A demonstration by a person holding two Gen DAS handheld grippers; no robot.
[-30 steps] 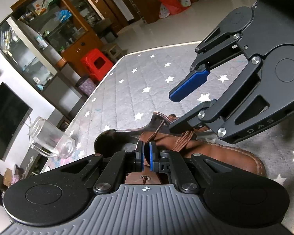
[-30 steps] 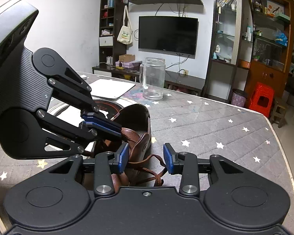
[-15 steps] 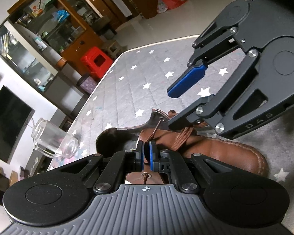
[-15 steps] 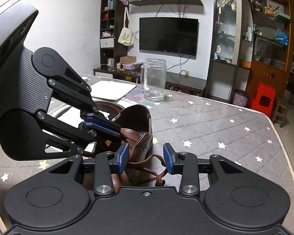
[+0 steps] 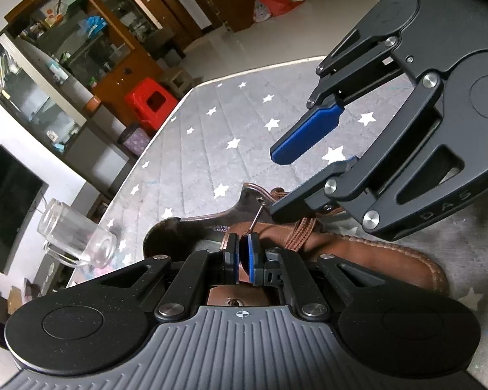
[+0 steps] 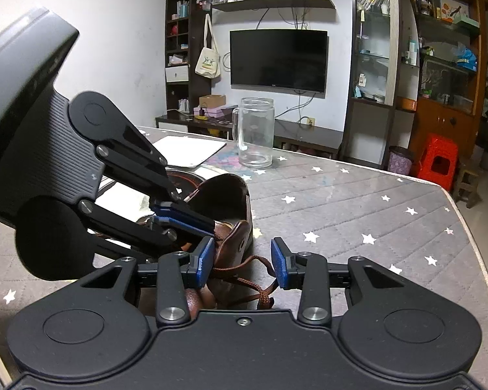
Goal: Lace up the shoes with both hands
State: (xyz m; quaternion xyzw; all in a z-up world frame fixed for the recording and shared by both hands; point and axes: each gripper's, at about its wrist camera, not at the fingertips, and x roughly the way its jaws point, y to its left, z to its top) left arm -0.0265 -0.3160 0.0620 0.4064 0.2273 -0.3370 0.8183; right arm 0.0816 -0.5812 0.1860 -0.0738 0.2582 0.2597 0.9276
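Note:
A brown leather shoe (image 5: 367, 260) lies on the star-patterned grey table cover, its opening toward the glass mug. My left gripper (image 5: 242, 256) is shut on the tip of the brown lace (image 5: 256, 217), which runs taut up to an eyelet on the shoe's flap. In the right wrist view the left gripper (image 6: 192, 221) reaches in from the left over the shoe (image 6: 227, 201). My right gripper (image 6: 240, 261) is open, its blue pads either side of loose lace loops (image 6: 260, 289). It also shows in the left wrist view (image 5: 312, 169), above the shoe.
A clear glass mug (image 6: 255, 133) stands at the far side of the table (image 6: 358, 208); it also shows in the left wrist view (image 5: 78, 240). A white pad (image 6: 188, 151) and a dark round tray lie behind the shoe. A red stool (image 6: 439, 159) stands off the table's right edge.
The left gripper stays shut on the lace tip and has shifted slightly. The right gripper stays open over the shoe and has lifted a little in the left wrist view.

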